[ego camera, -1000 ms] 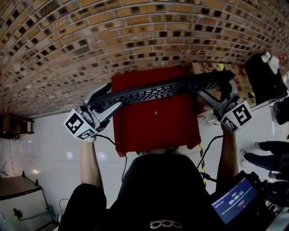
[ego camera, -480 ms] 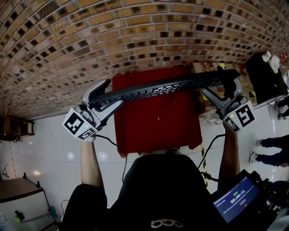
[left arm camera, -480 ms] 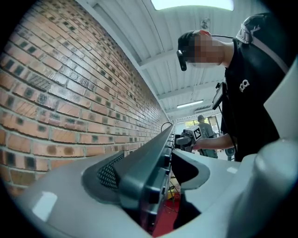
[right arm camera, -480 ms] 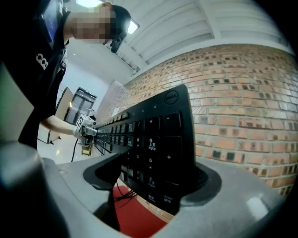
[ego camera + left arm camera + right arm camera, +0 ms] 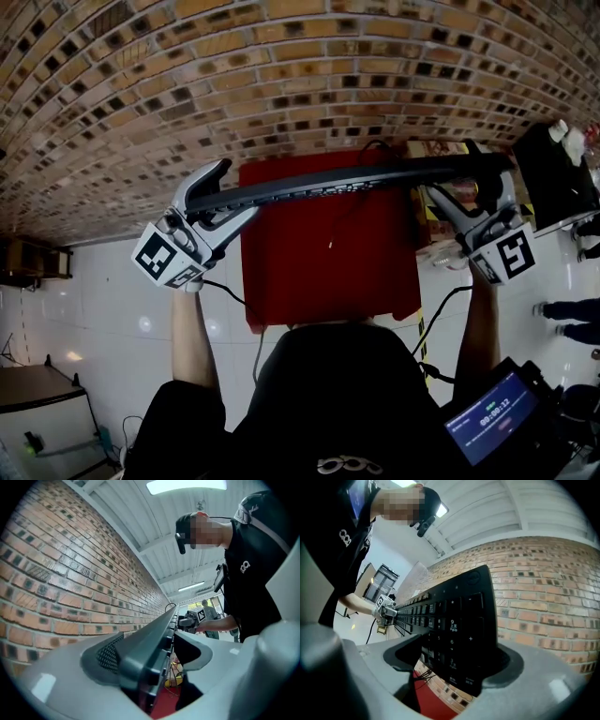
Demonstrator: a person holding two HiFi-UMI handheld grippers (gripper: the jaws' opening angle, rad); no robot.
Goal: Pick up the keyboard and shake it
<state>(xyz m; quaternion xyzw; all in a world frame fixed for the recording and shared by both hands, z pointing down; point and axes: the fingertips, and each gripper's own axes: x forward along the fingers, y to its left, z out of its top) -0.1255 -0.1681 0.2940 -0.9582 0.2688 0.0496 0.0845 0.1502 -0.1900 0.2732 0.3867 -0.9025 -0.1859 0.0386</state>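
Keyboard (image 5: 337, 185): aloft, one end between each pair of jaws. Left gripper (image 5: 230, 195): jaws just been widening, pads touching it. Right gripper (image 5: 459, 178): clamped on it. Risk I flag: a loosened left grip lets that end slip out mid-shake.

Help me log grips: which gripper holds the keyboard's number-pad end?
The right gripper; number-pad keys of the keyboard, 9, 6 and plus, lie between its jaws alone.

Bright overhead ceiling light (image 5: 186, 484), strong fisheye bending, dark vignetted corners.
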